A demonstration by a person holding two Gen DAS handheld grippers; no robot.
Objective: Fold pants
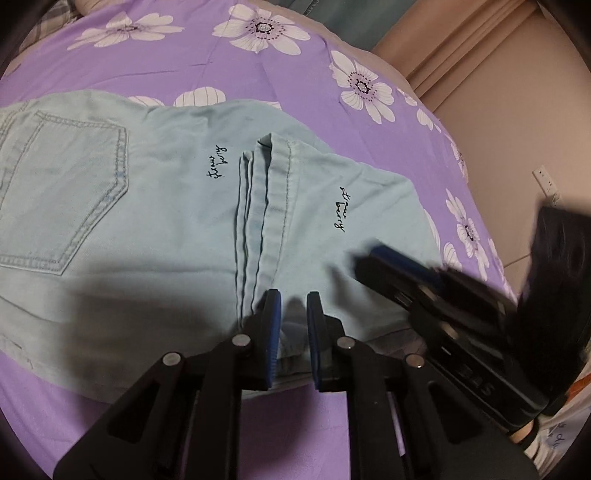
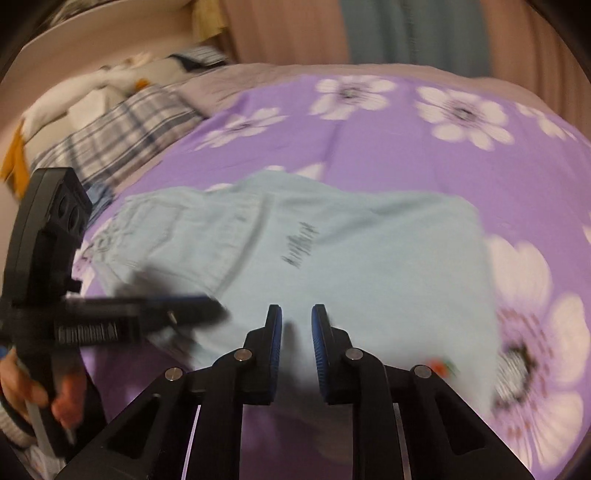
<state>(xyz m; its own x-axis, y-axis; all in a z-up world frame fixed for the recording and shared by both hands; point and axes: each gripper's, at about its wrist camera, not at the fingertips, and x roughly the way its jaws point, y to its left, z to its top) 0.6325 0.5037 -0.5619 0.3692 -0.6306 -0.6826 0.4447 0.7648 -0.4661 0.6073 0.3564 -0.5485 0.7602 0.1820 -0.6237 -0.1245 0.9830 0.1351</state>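
Observation:
Light blue pants (image 1: 155, 206) lie folded on a purple flowered bedspread (image 1: 280, 62). The leg hems (image 1: 266, 206) are folded up over the seat, and a back pocket (image 1: 62, 192) shows at the left. My left gripper (image 1: 294, 306) is open just above the pants' near edge, beside the hems. My right gripper (image 2: 296, 317) is open and empty over the near part of the pants (image 2: 332, 258). It shows blurred in the left wrist view (image 1: 406, 273), at the pants' right side. The left gripper shows in the right wrist view (image 2: 177, 306), held by a hand (image 2: 55, 391).
Plaid and white bedding (image 2: 118, 140) is piled at the head of the bed. Curtains (image 2: 369, 29) hang behind the bed. A beige wall with a socket (image 1: 546, 181) stands past the bed's right edge.

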